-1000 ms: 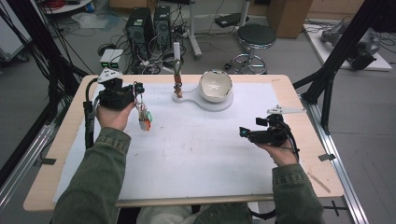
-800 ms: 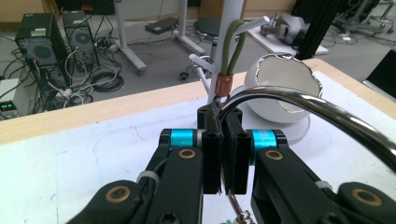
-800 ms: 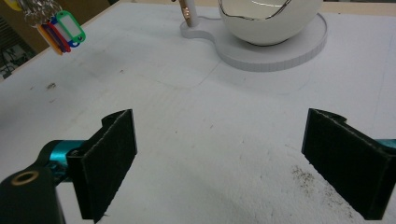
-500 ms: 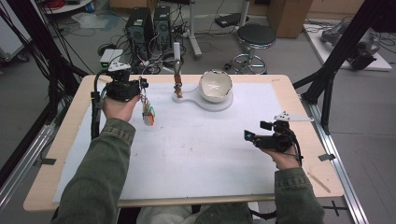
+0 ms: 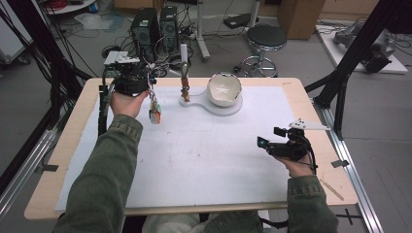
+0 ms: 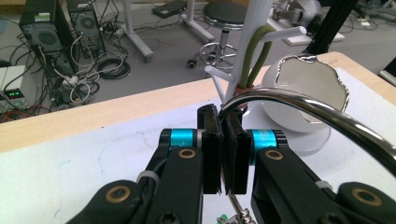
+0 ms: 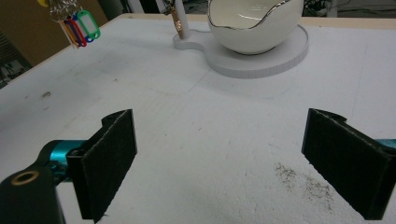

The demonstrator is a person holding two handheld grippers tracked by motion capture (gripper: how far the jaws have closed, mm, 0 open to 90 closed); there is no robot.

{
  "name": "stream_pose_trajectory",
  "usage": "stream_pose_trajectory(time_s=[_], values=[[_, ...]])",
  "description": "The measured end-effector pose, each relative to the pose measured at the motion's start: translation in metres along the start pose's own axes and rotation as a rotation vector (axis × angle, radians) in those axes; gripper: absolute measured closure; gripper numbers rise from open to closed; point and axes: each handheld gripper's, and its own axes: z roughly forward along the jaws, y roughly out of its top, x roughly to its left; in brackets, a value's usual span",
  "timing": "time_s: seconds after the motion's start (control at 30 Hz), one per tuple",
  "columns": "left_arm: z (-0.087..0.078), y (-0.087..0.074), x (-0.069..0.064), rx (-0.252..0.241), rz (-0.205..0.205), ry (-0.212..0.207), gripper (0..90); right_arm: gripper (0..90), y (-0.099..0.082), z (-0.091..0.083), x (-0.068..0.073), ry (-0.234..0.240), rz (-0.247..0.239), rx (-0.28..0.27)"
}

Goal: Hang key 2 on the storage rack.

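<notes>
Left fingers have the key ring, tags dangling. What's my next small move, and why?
Probably carry the key ring a little further toward the white stand beside the bowl. The left gripper is shut on the ring, the coloured tags hang clear above the table, and the stand's pegs look free. The right gripper waits open, apart.

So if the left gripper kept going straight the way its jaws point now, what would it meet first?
Probably the white peg stand with its olive-green cord, straight beyond the left gripper, which is shut on a silver key ring; the white silver-rimmed bowl sits just right. Depth is unclear.
</notes>
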Motion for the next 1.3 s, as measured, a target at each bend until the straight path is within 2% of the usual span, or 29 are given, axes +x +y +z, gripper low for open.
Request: stream_pose_trajectory(time_s=[0.17, 0.5, 0.63, 0.83, 1.03, 1.1, 1.2, 1.3], values=[[0.01, 0.0, 0.005, 0.021, 0.002, 0.001, 86.7, 9.5, 0.0, 0.001, 0.0, 0.001, -0.007, 0.005], [0.022, 0.007, 0.012, 0.032, 0.006, -0.002, 86.7, 9.5, -0.002, 0.0, -0.001, -0.003, -0.009, -0.002], [0.029, 0.01, 0.017, 0.034, -0.014, -0.003, 86.7, 9.5, -0.002, -0.001, -0.002, -0.002, -0.007, 0.0], [0.044, 0.012, 0.022, 0.064, -0.008, 0.001, 86.7, 9.5, -0.004, -0.001, -0.003, -0.004, -0.002, 0.002], [0.055, 0.015, 0.025, 0.065, -0.022, -0.007, 86.7, 9.5, -0.004, -0.002, -0.004, -0.005, 0.003, -0.002], [0.06, 0.013, 0.026, 0.061, -0.034, -0.01, 86.6, 9.5, -0.005, -0.001, -0.005, -0.005, 0.0, -0.002], [0.067, 0.01, 0.029, 0.076, -0.028, -0.012, 86.7, 9.5, -0.005, -0.001, -0.005, -0.001, -0.005, 0.0], [0.073, 0.009, 0.031, 0.062, -0.042, -0.017, 86.7, 9.5, -0.005, 0.0, -0.004, -0.001, -0.003, 0.001]])
